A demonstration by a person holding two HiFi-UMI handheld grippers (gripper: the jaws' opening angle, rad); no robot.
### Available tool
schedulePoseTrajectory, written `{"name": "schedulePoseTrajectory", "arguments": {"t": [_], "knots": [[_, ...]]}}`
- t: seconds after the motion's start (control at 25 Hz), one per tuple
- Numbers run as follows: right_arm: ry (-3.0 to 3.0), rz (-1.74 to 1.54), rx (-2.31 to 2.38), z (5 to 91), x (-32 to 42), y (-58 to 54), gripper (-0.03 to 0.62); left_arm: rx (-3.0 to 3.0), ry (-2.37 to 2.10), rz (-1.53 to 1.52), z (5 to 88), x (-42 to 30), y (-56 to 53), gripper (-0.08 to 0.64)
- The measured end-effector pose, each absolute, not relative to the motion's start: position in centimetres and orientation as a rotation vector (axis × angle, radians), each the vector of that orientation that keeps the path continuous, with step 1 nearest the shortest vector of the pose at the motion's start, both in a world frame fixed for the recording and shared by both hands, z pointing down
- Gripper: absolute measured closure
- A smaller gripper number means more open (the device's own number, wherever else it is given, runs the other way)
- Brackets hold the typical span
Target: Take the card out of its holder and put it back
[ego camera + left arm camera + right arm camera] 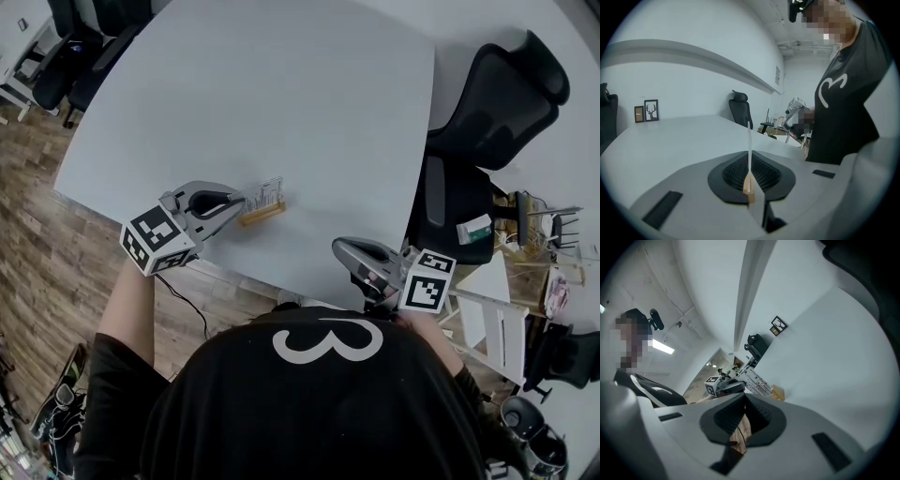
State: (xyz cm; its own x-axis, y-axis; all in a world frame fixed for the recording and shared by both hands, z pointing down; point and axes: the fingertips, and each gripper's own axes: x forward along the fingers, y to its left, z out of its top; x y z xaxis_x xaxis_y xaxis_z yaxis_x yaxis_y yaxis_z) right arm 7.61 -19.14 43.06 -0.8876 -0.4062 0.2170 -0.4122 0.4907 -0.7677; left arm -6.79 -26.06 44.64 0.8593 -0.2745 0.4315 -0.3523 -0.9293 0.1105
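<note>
Right gripper (341,247): nearest the body, over the table's (281,94) near edge, jaws together, nothing held.
Left gripper (240,200): jaws closed on the card's (265,192) near end.
Card: upright in the wooden holder (262,213), on the table.
Chair (497,103): beyond the table's right edge.

A pale counter (281,94) filled most of the frame. On it, near the front edge, a card (269,193) stood upright in a small wooden holder (262,214). The left gripper (239,202) reached in from the left, its fingers at the card's left end. The right gripper (345,249) hung over the counter's near edge, well apart from the card. A black office chair (497,112) stood beyond the counter's right side, and wood flooring (37,225) showed to the left.
</note>
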Motion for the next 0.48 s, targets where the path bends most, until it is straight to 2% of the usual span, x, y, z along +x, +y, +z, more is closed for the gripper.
{"name": "schedulePoseTrajectory", "arguments": {"t": [0.48], "knots": [[-2.695, 1.39, 0.701, 43.7, 8.4, -19.0, 0.582, 2.809, -0.492, 0.674, 47.8, -6.7, -24.9, 0.535]]}}
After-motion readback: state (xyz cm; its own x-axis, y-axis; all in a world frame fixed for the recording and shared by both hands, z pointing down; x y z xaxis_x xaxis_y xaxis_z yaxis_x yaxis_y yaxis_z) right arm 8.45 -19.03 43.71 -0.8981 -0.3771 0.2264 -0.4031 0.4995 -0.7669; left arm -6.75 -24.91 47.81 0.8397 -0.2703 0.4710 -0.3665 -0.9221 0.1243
